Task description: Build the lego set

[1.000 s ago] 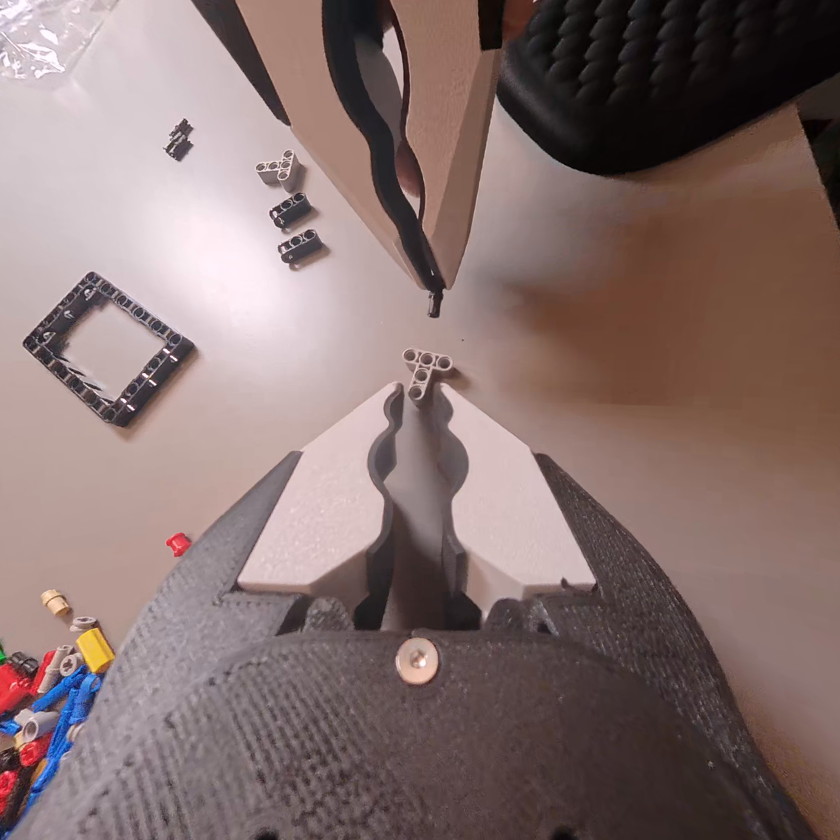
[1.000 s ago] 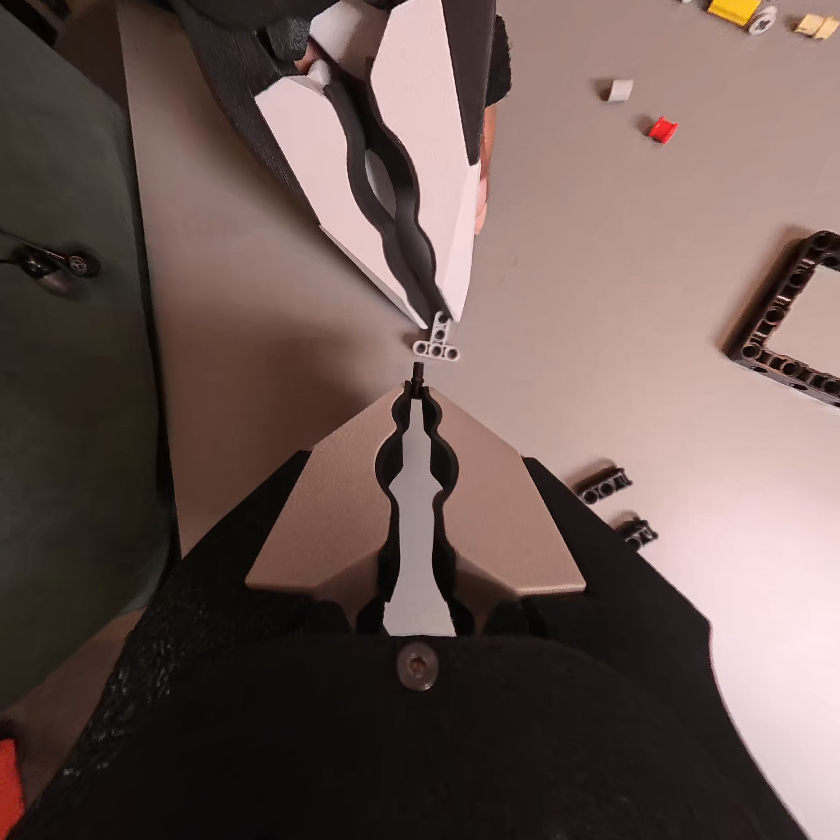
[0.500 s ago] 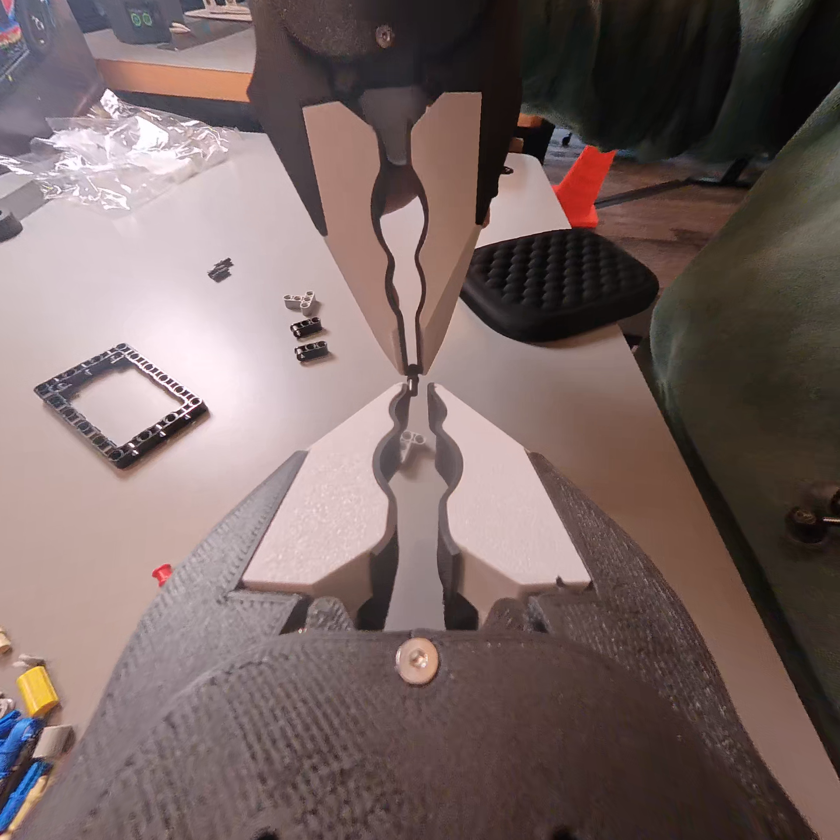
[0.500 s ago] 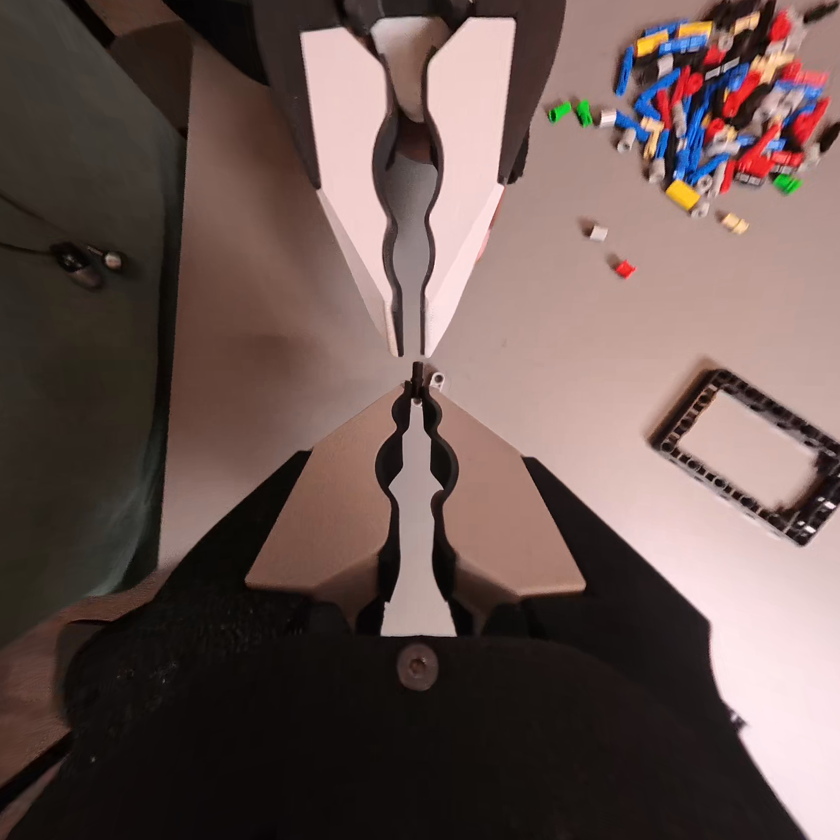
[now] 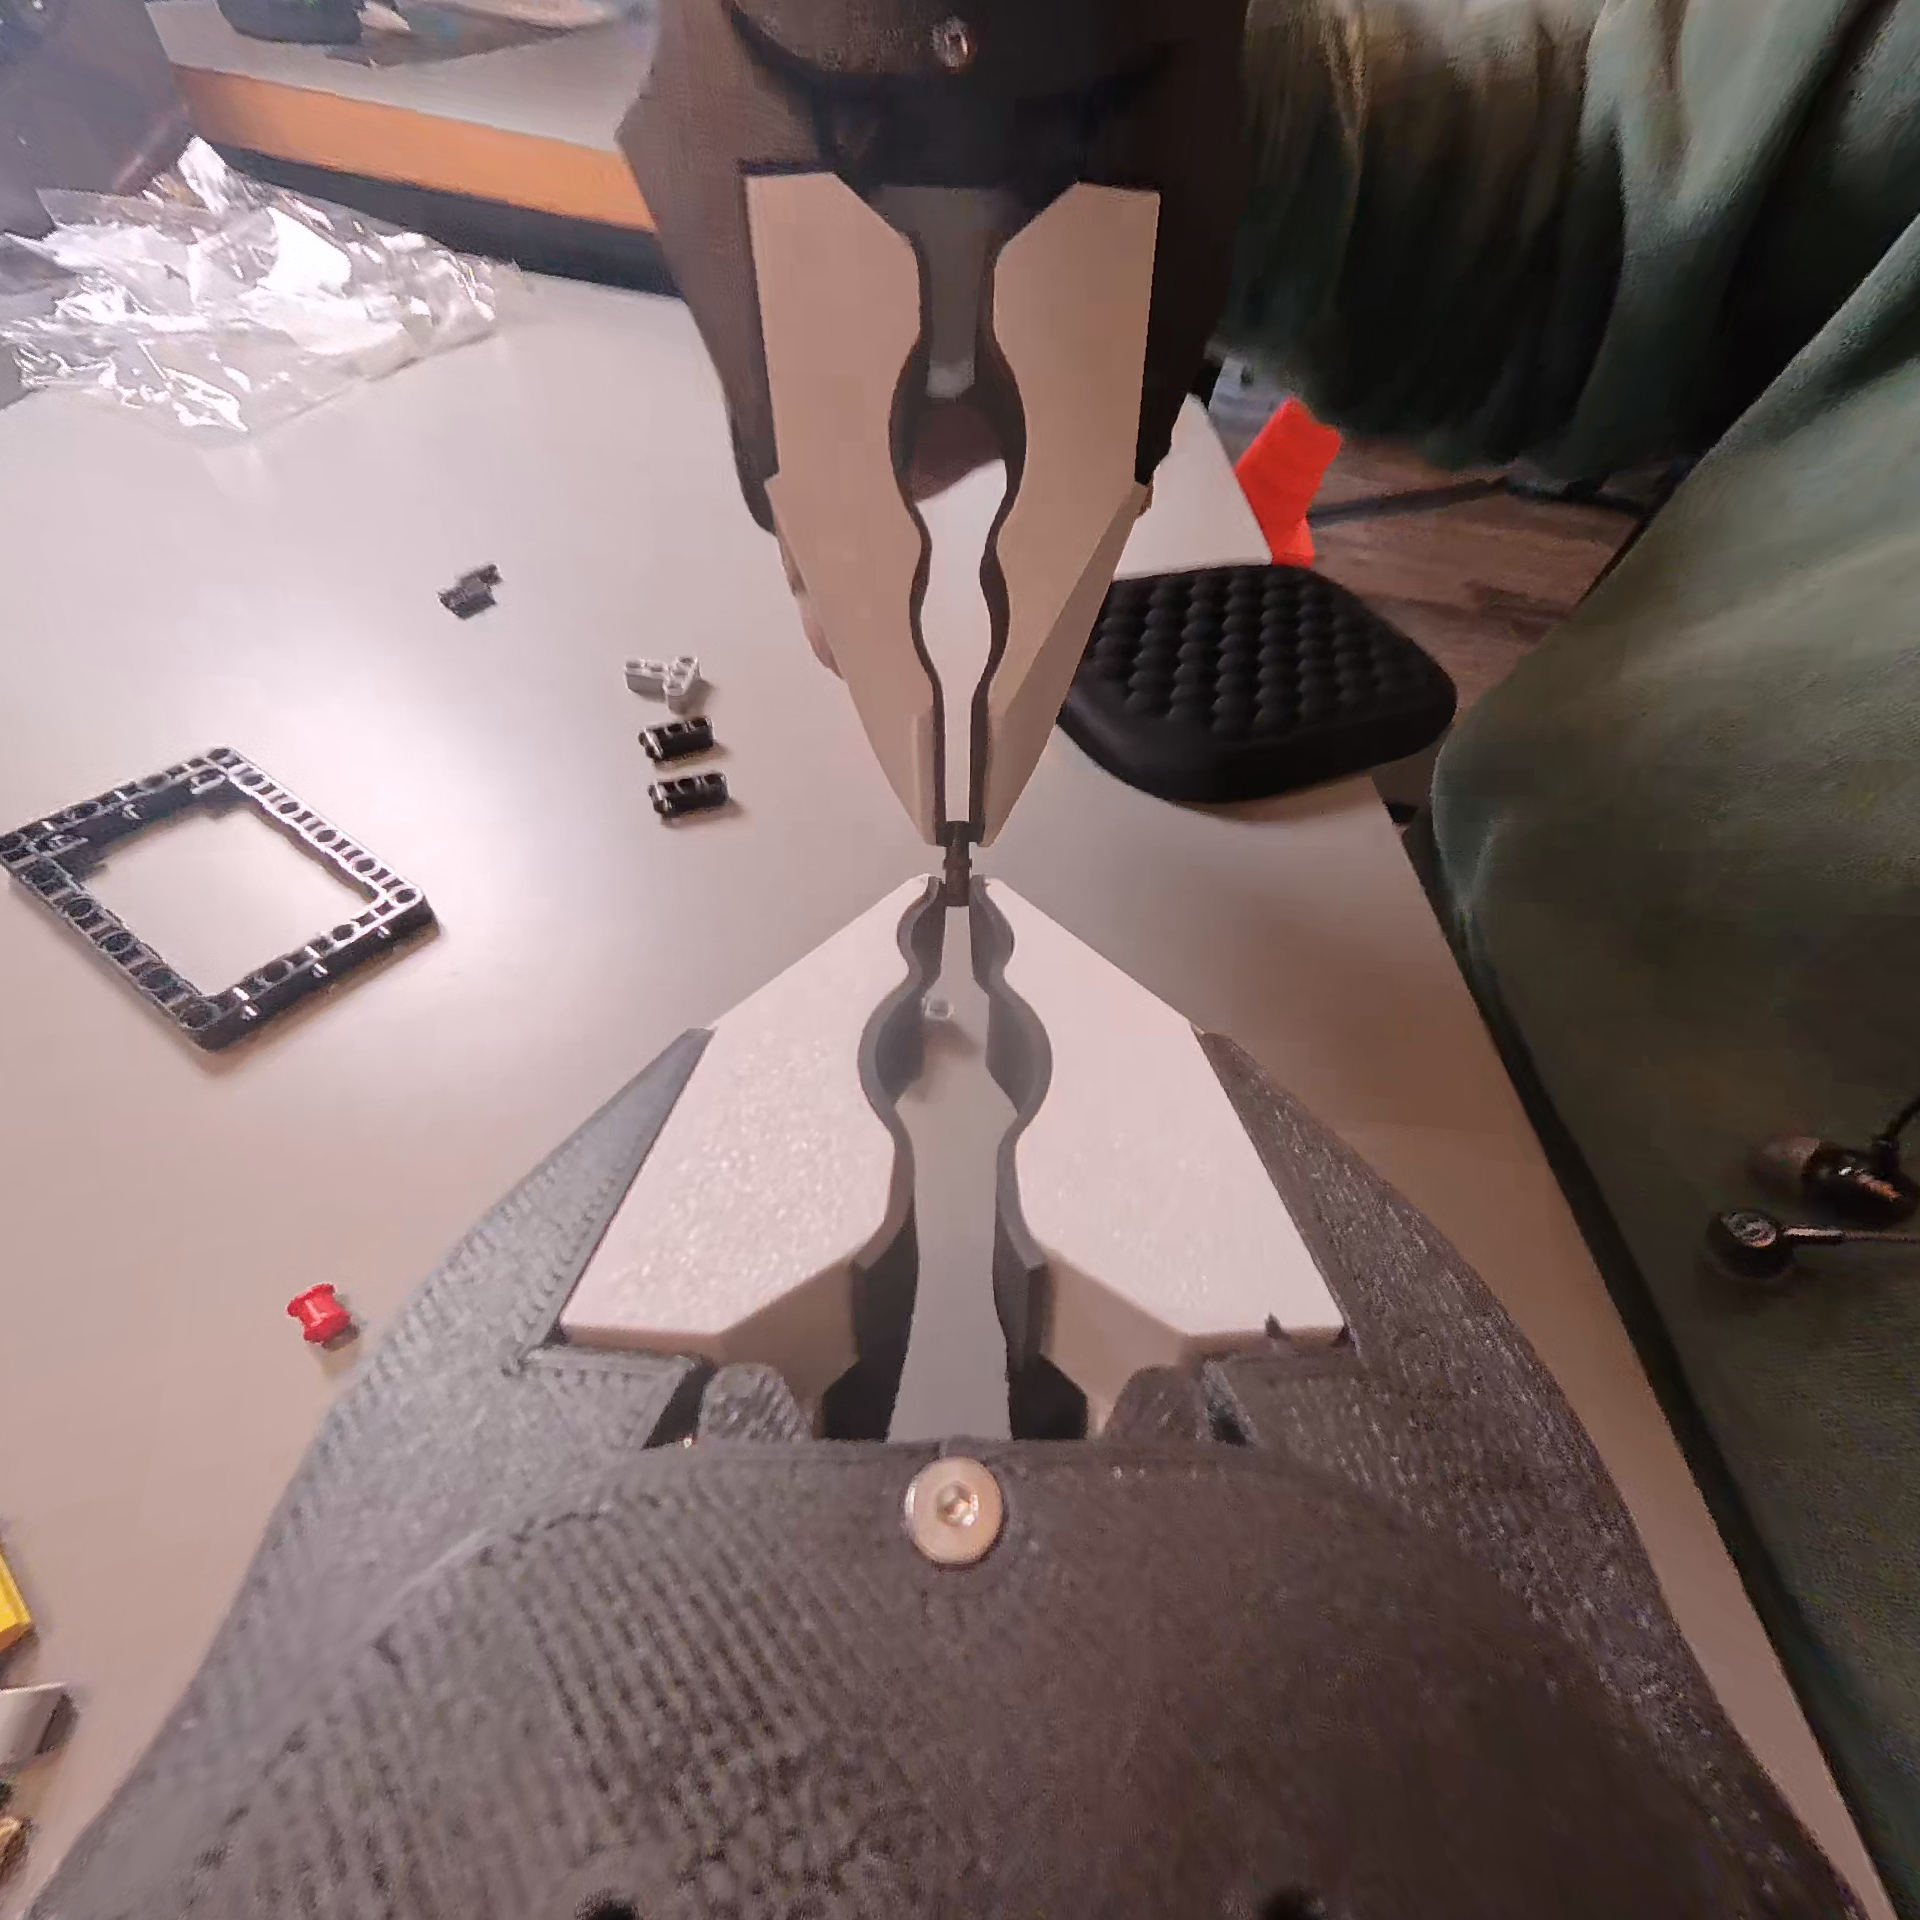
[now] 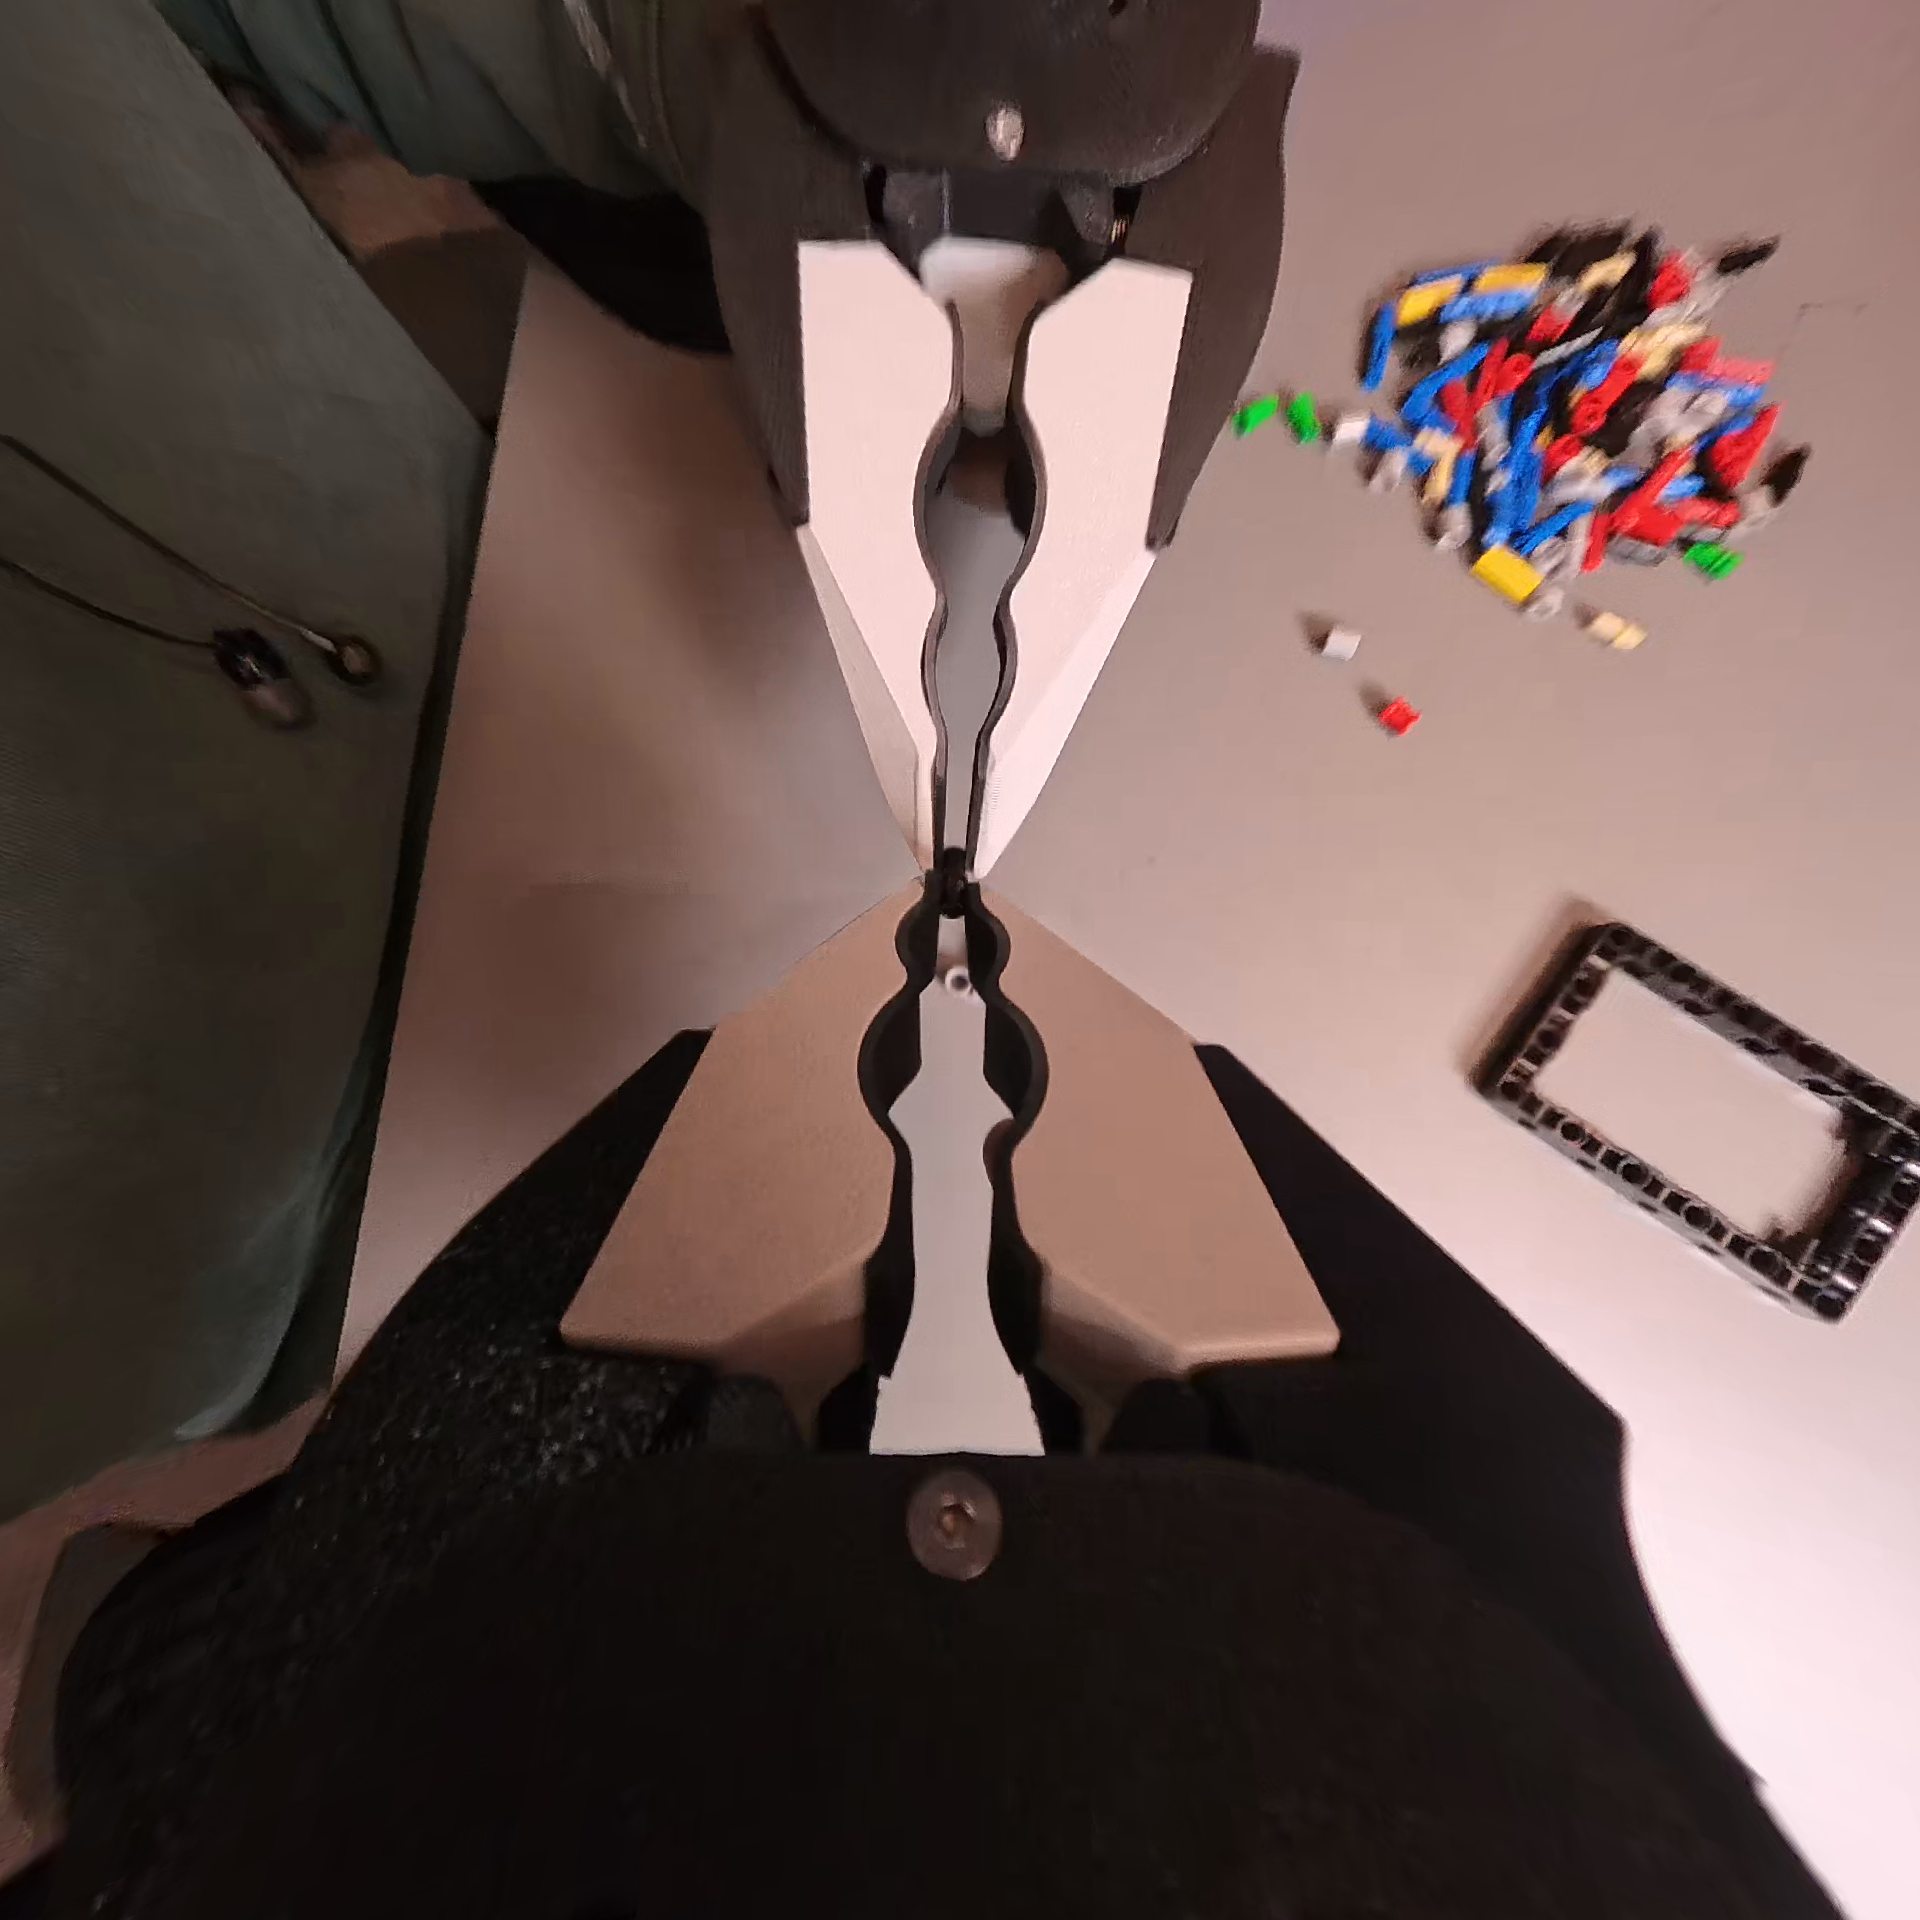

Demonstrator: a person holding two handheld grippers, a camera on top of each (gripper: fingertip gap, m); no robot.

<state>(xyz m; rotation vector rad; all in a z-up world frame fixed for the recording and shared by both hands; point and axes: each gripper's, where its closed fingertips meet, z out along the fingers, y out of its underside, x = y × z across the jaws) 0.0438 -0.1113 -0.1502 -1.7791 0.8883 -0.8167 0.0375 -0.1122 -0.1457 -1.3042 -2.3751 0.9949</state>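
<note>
My left gripper (image 5: 954, 885) is shut on a small grey T-shaped beam (image 5: 940, 1006), which hangs below its tips and shows through the gap between its fingers. My right gripper (image 6: 951, 883) is shut on a short black pin (image 6: 951, 871). The two grippers point at each other tip to tip above the table. In the left wrist view the right gripper (image 5: 956, 821) comes in from above and the pin (image 5: 956, 852) reaches the left fingertips. In the right wrist view the left gripper (image 6: 954, 836) comes in from above, and the grey beam (image 6: 956, 979) peeks through the gap.
A black square frame (image 5: 218, 894) lies to the left, with two short black beams (image 5: 681, 764), a grey beam (image 5: 665, 675) and a red bush (image 5: 320, 1314) near it. A pile of loose bricks (image 6: 1579, 447) lies further off. A black dimpled pad (image 5: 1247, 696) and the table edge are to the right. Less than 4 cm separates the two grippers' tips. Left tips and right tips are each some 15 cm from the red bush (image 5: 320, 1314). Seen from the right wrist view (image 6: 1396, 713) as well.
Both grippers have tilted from looking down at the table to nearly level and have closed the gap between their tips. The pin now meets the left fingertips.
</note>
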